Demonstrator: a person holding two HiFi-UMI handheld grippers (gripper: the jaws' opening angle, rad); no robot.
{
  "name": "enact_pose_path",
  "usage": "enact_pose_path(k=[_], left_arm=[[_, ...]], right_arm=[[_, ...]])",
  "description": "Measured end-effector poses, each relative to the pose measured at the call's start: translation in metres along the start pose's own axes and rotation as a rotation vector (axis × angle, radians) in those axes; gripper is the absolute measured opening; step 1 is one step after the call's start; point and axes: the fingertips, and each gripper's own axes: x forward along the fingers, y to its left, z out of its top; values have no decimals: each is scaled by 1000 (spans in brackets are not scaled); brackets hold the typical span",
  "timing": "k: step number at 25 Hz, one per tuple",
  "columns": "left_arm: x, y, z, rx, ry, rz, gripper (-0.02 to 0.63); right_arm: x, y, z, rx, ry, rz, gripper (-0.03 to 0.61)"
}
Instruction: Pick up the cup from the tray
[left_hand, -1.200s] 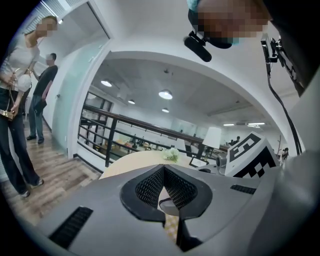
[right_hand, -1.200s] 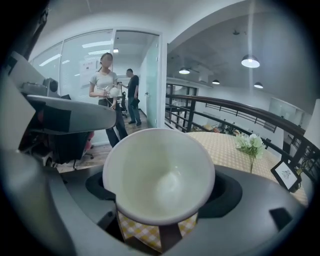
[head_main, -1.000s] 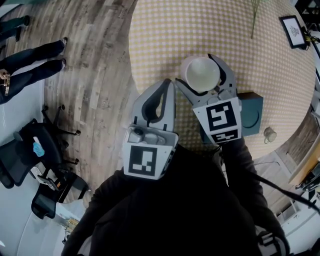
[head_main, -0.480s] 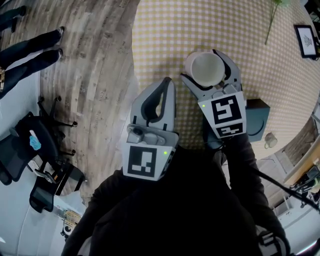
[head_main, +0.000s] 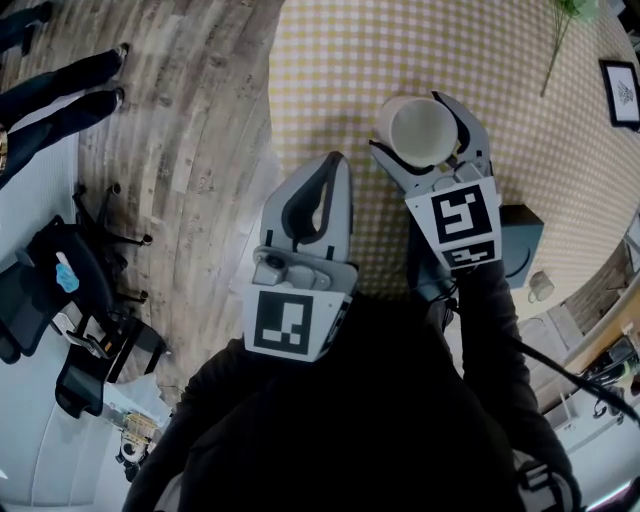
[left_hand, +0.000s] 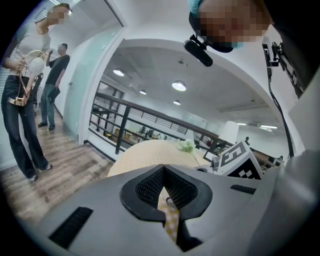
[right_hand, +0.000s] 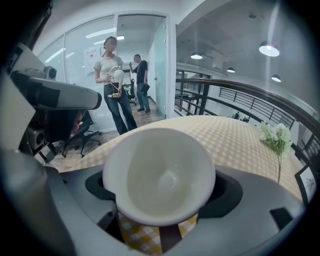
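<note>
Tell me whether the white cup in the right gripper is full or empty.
Empty: the white ceramic cup, clamped by the right gripper, shows a bare inside.

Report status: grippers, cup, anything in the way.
Right gripper shut on white cup, clear of teal tray, over checkered table. Left gripper shut, empty. Nothing blocking the cup.

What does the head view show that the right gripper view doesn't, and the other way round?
Only the head view shows the teal tray, a small glass jar and the marker cube on the right gripper. Only the right gripper view shows the railing and the ceiling lamps. Both show the white cup, empty, clamped in the right gripper's jaws over the yellow checked table.
</note>
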Motion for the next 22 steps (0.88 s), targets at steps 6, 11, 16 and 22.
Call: enact_pose_path(k=[6,11,16,22], left_arm=[[-1,-1,2,-1,-9,3,3],[-9,-5,4,13,-29,14,3],[-18,-1,11,27,-48,9,3],[-38,-13,20,97,-83,0,4]], right_arm=[[2,2,-4,-34,26,-2,426],[-7,0,-4,-51,19,-19,426],[-16,1,6,-56,11,-55,426],[-62,7,28,-26,-81,-95,425]])
